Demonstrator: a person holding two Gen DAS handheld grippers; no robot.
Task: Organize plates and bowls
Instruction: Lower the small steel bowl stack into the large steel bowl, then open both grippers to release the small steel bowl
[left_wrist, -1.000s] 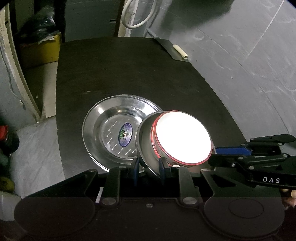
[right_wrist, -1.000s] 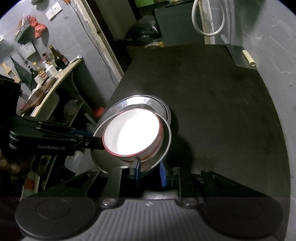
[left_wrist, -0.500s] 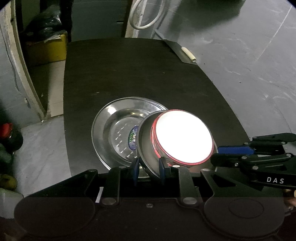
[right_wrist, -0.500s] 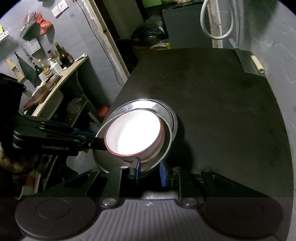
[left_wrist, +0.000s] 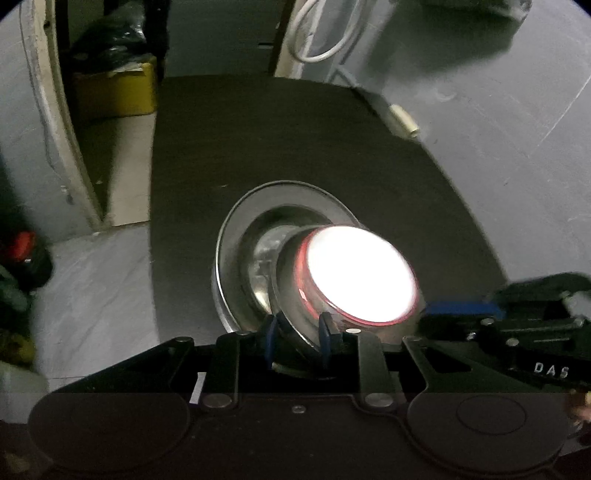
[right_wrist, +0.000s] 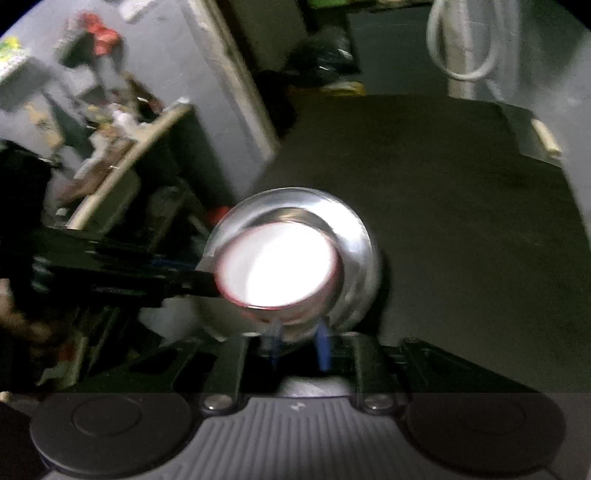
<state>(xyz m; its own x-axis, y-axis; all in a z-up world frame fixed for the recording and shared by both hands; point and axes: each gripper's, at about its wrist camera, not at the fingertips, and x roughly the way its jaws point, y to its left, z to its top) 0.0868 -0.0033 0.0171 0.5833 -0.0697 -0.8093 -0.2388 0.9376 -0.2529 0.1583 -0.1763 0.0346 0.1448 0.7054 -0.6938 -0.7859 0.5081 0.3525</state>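
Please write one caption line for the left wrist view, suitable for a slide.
Both grippers hold a steel plate carrying a red-rimmed white bowl, tilted over a second steel plate on the dark table.

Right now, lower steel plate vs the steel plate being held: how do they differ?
The lower steel plate lies flat on the black table; the held steel plate is tilted above it.
The lower plate is bare where visible; the held plate carries a red-rimmed white bowl.
No gripper touches the lower plate; the left gripper pinches the held one's rim.
Both are round, shiny steel.

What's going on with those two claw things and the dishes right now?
Both grippers, left and right, clamped on one tilted steel plate carrying a red-rimmed white bowl. Second steel plate underneath on the black table. Nothing blocking.
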